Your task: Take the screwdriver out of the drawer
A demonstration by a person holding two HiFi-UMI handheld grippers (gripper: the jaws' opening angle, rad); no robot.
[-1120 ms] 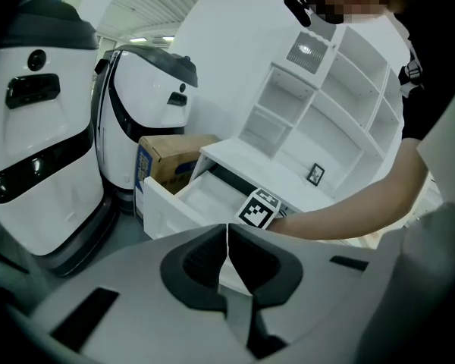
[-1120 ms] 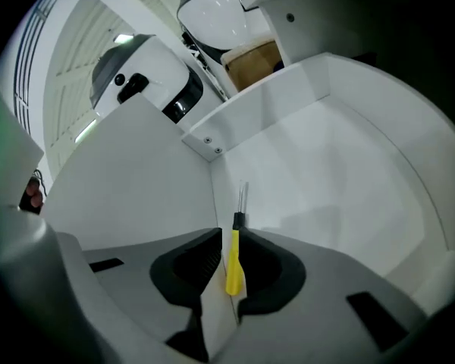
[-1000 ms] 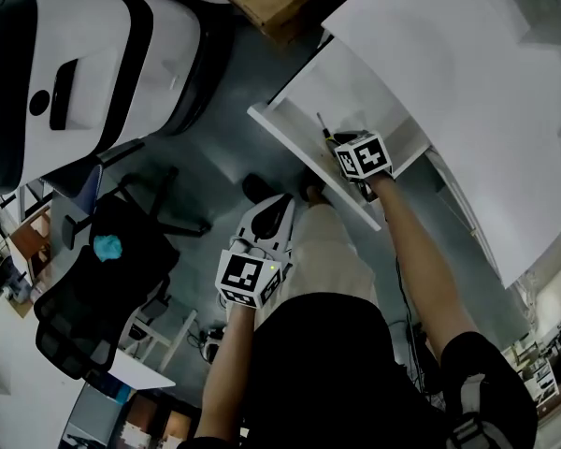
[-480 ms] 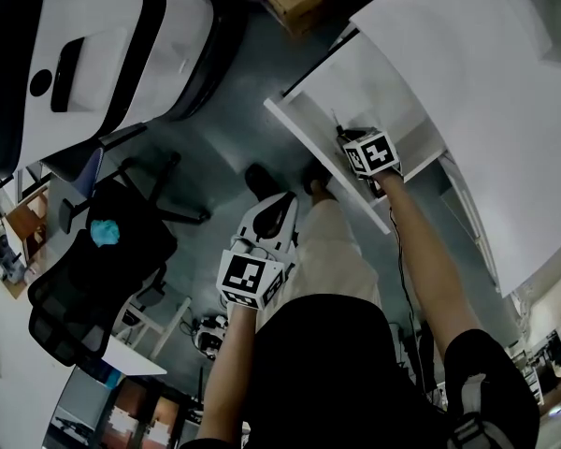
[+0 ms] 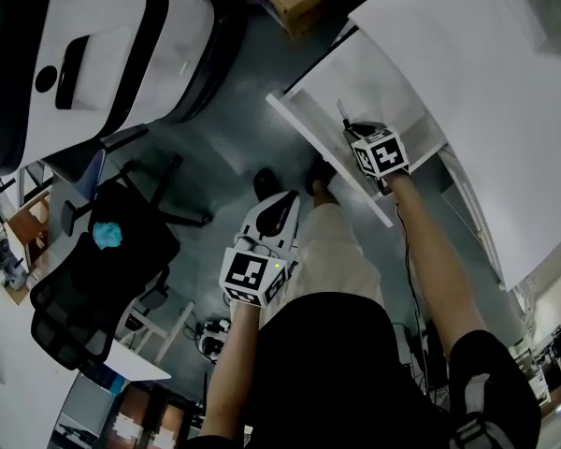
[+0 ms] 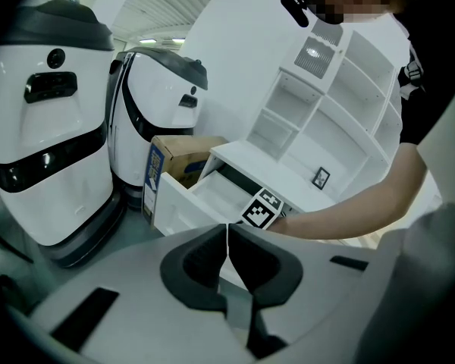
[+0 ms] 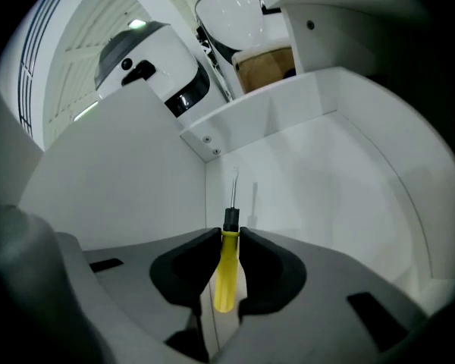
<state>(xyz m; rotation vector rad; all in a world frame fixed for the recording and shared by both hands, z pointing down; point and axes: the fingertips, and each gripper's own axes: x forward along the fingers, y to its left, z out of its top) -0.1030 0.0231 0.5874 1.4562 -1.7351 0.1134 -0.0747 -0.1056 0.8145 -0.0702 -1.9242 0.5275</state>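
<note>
A: Where is the screwdriver [image 7: 227,271]?

B: Inside the open white drawer [image 7: 318,180]. The right hand-held gripper [image 7: 228,236] clamps its yellow handle, with the shaft pointing deeper in. The left hand-held gripper [image 6: 227,237] is closed on nothing, away from the drawer.

A: What could go wrong?

B: The tip may catch the drawer wall on lifting. The round handle could then swivel or slip from the narrow grip.

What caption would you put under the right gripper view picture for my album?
The right gripper grips the yellow screwdriver, tip pointing into the white drawer.
</note>
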